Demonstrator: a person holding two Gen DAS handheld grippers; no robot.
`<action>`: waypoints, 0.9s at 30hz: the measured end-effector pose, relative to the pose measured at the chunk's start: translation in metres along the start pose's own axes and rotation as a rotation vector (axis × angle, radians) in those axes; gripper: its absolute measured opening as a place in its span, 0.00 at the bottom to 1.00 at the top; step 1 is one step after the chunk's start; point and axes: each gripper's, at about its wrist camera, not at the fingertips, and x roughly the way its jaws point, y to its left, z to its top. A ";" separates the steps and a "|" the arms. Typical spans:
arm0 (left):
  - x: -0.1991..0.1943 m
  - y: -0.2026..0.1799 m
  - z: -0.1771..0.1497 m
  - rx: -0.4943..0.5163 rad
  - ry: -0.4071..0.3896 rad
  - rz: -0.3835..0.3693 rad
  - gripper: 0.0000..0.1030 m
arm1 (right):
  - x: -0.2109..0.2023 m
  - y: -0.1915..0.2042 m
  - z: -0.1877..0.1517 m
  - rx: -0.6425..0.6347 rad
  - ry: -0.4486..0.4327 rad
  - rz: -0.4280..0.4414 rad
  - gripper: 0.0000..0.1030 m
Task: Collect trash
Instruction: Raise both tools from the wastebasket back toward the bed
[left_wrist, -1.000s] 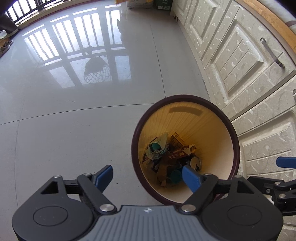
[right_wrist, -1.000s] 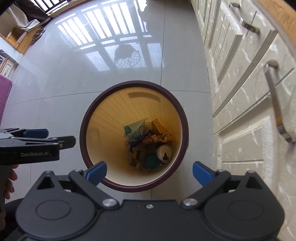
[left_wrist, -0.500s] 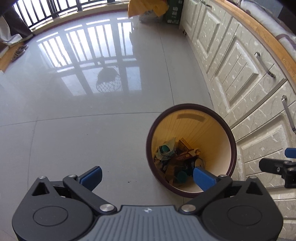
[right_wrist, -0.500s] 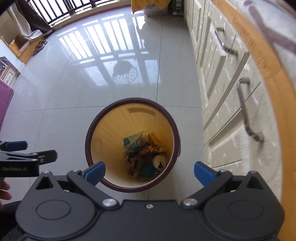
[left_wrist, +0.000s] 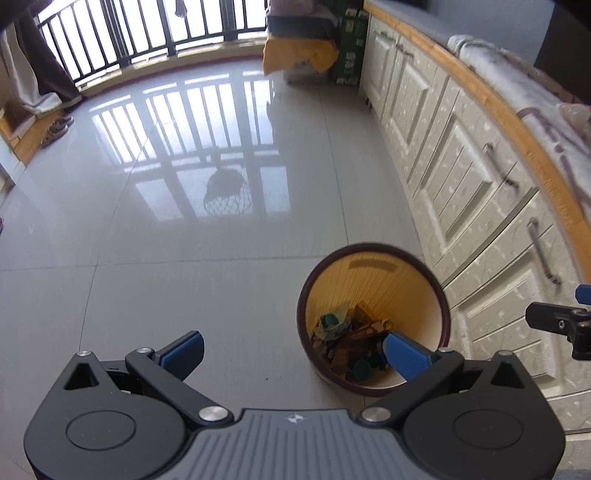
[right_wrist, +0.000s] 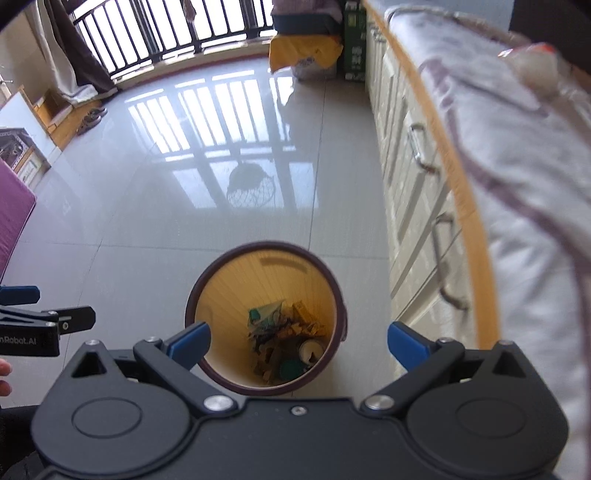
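Two grippers are in your hands, and the jaws of both stand wide apart with nothing between them: your left gripper (left_wrist: 291, 350) hangs over bare floor (left_wrist: 184, 258) with its right blue fingertip (left_wrist: 404, 354) overlapping the bin's near edge, and your right gripper (right_wrist: 298, 341) sits above the bin. The round bin (right_wrist: 334, 291), dark-rimmed and yellow inside, stands on the floor just beside the cream cabinets (left_wrist: 461, 184). Mixed trash (right_wrist: 284, 339) lies in its bottom.
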 end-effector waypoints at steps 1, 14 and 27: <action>-0.006 -0.002 0.000 0.003 -0.012 -0.003 1.00 | -0.007 -0.001 0.000 0.001 -0.014 -0.007 1.00; -0.081 -0.038 0.011 0.015 -0.194 -0.120 1.00 | -0.100 -0.031 0.006 0.029 -0.230 -0.067 1.00; -0.133 -0.120 0.047 0.143 -0.399 -0.218 1.00 | -0.185 -0.118 -0.001 0.110 -0.469 -0.194 1.00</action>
